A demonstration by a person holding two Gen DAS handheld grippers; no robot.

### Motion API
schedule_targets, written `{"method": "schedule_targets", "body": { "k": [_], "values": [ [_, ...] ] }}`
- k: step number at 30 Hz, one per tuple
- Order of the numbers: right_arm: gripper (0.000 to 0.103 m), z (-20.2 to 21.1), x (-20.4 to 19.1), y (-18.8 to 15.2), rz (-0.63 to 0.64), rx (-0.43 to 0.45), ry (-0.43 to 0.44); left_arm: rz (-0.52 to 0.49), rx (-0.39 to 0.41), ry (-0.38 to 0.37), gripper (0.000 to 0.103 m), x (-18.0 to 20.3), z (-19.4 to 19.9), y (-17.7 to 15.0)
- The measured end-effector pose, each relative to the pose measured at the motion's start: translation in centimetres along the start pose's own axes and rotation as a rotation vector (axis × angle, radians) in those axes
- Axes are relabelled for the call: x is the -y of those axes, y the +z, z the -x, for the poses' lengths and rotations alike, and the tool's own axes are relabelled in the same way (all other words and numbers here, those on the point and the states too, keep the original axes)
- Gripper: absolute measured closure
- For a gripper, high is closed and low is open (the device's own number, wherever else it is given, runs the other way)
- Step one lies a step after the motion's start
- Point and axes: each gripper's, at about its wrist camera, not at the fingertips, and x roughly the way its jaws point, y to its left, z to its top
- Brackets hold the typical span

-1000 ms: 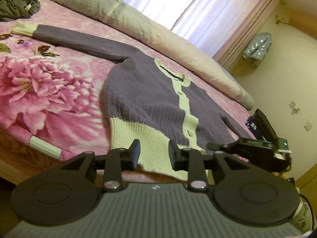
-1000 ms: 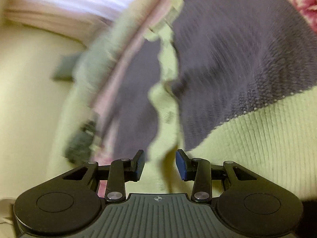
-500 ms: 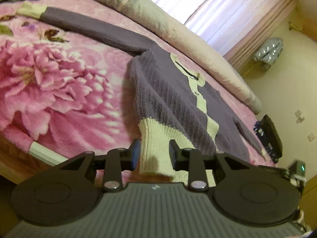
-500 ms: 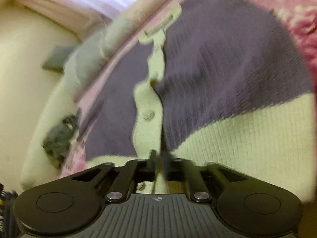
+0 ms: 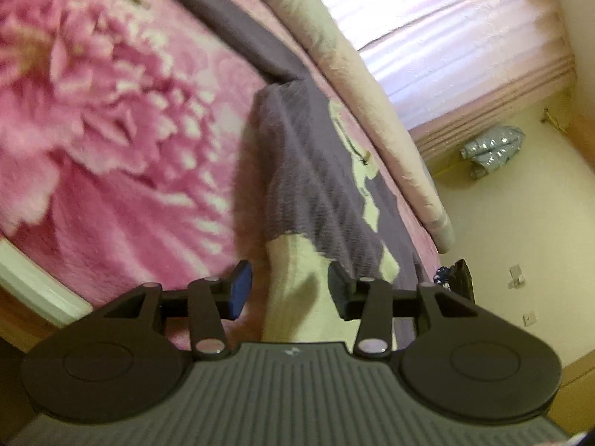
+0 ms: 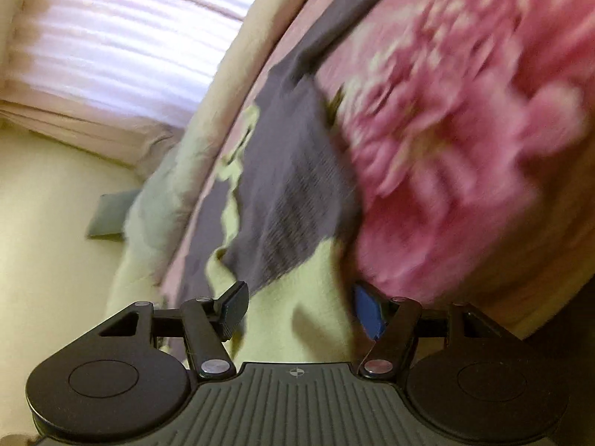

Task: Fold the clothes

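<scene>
A purple knit cardigan (image 5: 308, 171) with a cream hem and button band lies spread on the bed. In the left wrist view my left gripper (image 5: 290, 290) straddles the cream hem (image 5: 293, 282). Its jaws are closing, and the pads stand a little off the cloth on both sides. In the right wrist view the cardigan (image 6: 293, 186) runs away up the frame. My right gripper (image 6: 299, 303) has the cream hem (image 6: 297, 290) between its jaws, which are opening wide and do not press on it. One long sleeve (image 5: 238, 26) stretches off to the upper left.
The bed is covered by a pink flowered blanket (image 5: 111, 130). A rolled pale quilt (image 5: 357, 85) lines its far side under the curtains. The wooden bed edge (image 5: 22, 319) is near left. A silvery jacket (image 5: 491, 148) lies on the floor by the wall.
Both grippers have come down close to the hem, and the cream cloth now sits between each pair of fingers. The right jaws, close together half a second ago, have spread wide.
</scene>
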Motion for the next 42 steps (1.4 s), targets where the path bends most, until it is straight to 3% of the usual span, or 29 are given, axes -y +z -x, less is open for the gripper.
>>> {"method": "schedule_targets", "body": {
  "k": [1,2,3,6,9,11,14,16,18,19,21,22,24,26,32,35,36,42],
  "values": [
    [0.054,-0.5,-0.1,-0.1,-0.003,-0.016,0.003,0.003,-0.011,-0.013,0.095,0.1,-0.3,0.0],
    [0.086,-1.2,-0.2,0.0,-0.008,-0.041,-0.005,0.005,-0.026,-0.027,0.098,0.2,-0.5,0.1],
    [0.094,-1.8,-0.3,0.2,-0.010,-0.059,-0.016,0.000,-0.026,-0.038,0.098,0.6,-0.5,0.2],
    [0.096,0.0,-2.8,1.1,0.083,-0.014,0.001,-0.093,0.042,-0.106,0.098,3.3,2.8,1.4],
    [0.096,3.9,-5.2,2.2,0.147,0.060,0.029,-0.164,0.067,-0.071,0.098,4.1,5.4,0.9],
    [0.096,4.6,-5.0,2.0,0.143,0.038,-0.032,-0.158,0.014,-0.003,0.098,3.0,4.8,-0.5],
    [0.096,3.1,-2.4,0.5,0.108,-0.035,-0.225,-0.180,-0.039,0.102,0.098,2.4,3.4,-3.0],
    [0.096,3.1,-1.4,-0.2,0.085,-0.034,-0.251,-0.229,-0.041,0.135,0.096,3.0,3.7,-3.6],
    [0.094,3.3,-2.3,-0.4,0.142,-0.036,-0.298,-0.273,-0.051,0.158,0.094,3.7,4.4,-3.5],
    [0.085,3.6,-3.3,-0.3,0.191,-0.026,-0.342,-0.290,-0.041,0.162,0.094,4.0,5.1,-3.3],
    [0.042,4.6,-5.6,-0.3,0.304,0.067,-0.430,-0.323,-0.001,0.165,0.094,4.9,6.4,-2.4],
    [0.040,5.1,-6.9,-0.3,0.372,0.132,-0.447,-0.341,0.026,0.170,0.094,5.4,6.8,-1.8],
    [0.040,5.1,-9.0,-0.1,0.491,0.216,-0.438,-0.387,0.069,0.175,0.094,6.8,6.4,-0.2],
    [0.040,3.2,-11.2,-0.1,0.595,0.218,-0.408,-0.437,0.069,0.193,0.093,8.4,4.4,0.9],
    [0.040,-9.1,-15.3,-3.0,0.925,0.086,-0.346,-0.533,-0.003,0.228,0.092,10.9,-5.0,2.1],
    [0.041,-13.4,-13.1,-3.7,0.965,-0.007,-0.440,-0.561,-0.046,0.340,0.093,9.5,-7.7,1.6],
    [0.041,-14.1,-12.2,-3.8,0.966,-0.028,-0.469,-0.567,-0.053,0.346,0.094,9.0,-7.3,1.1],
    [0.041,-6.6,-8.6,-4.7,0.930,-0.062,-0.484,-0.577,-0.061,0.328,0.092,6.8,-1.7,-2.8]
  ]
}}
